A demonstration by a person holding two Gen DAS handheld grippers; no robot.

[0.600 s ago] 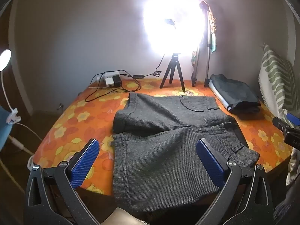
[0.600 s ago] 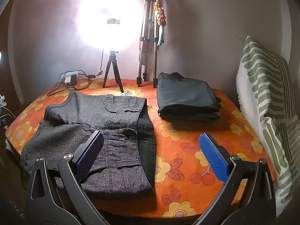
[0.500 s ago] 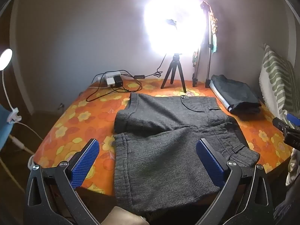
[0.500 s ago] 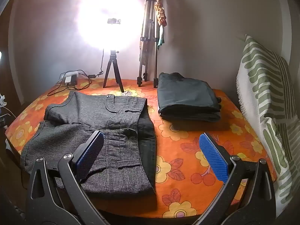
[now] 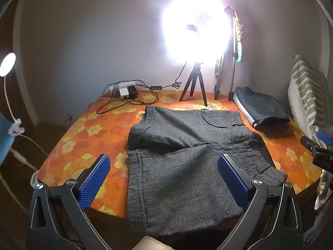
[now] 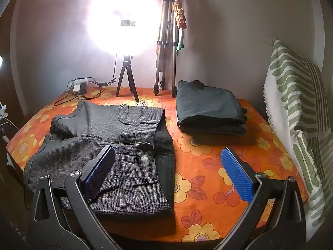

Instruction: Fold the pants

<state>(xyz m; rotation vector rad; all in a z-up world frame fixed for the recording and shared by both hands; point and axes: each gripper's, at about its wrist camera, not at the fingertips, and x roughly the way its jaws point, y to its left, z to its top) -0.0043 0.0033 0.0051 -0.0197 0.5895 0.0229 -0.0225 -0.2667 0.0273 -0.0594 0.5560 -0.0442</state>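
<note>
Evidently the grey pants (image 5: 183,158) are laid flat on the counter (image 6: 208,166) so hems can be reached. Each hand-held gripper, left (image 5: 164,179) and right (image 6: 169,170), is held released above them, nothing grasped.

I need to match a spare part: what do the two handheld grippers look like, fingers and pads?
Both look alike. The left gripper and right gripper have matte black, speckled, curved finger arms with teardrop cut-outs and round silver bolts. Each finger ends in a flat rectangular blue pad with a fine ribbed texture. No cables, markings or sleeves show.
</note>
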